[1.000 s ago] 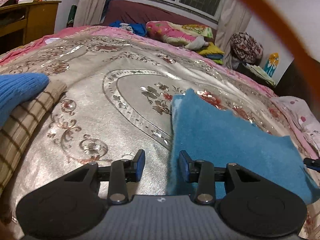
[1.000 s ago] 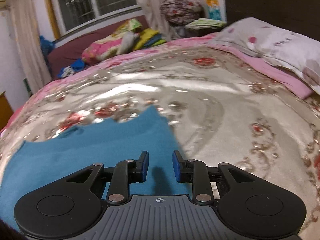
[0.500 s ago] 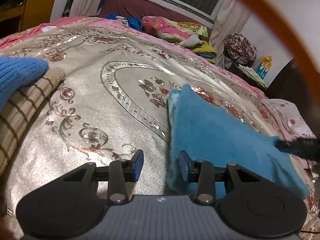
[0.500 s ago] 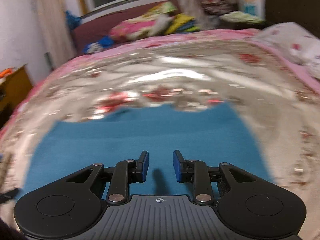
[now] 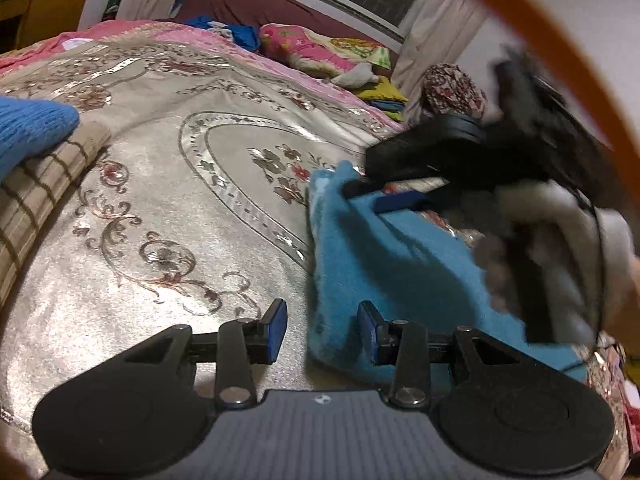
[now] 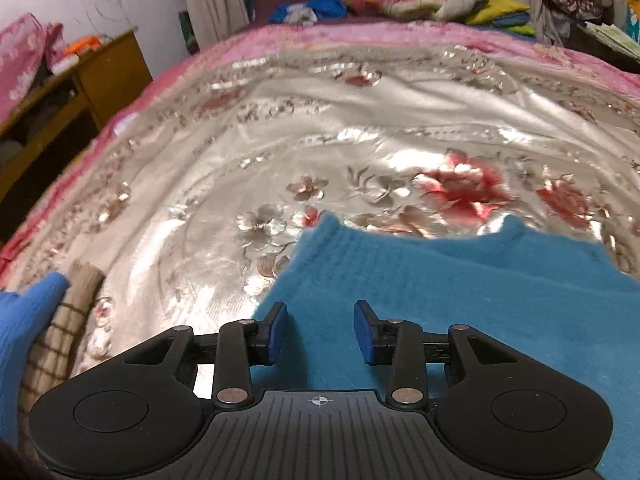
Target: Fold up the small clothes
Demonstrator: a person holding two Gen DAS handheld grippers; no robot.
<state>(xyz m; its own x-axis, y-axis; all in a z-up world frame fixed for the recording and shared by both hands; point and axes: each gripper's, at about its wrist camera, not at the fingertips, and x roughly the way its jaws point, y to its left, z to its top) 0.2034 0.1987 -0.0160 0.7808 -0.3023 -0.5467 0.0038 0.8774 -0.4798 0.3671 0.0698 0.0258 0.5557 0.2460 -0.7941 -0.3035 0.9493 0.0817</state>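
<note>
The teal garment [image 6: 460, 312] lies flat on the bedspread [image 6: 320, 128]. The right gripper [image 6: 320, 330] hangs over its near left part, jaws just widened, gripping nothing. The left gripper [image 5: 322, 330] straddles the garment's left edge, jaws apart, seemingly not pinching. At far left lie a checked cloth [image 5: 36, 188] and blue knit [image 5: 28, 132].

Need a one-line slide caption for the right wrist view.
Right tongs, open, hover over the teal knit garment lying flat on the silver floral bedspread.
</note>
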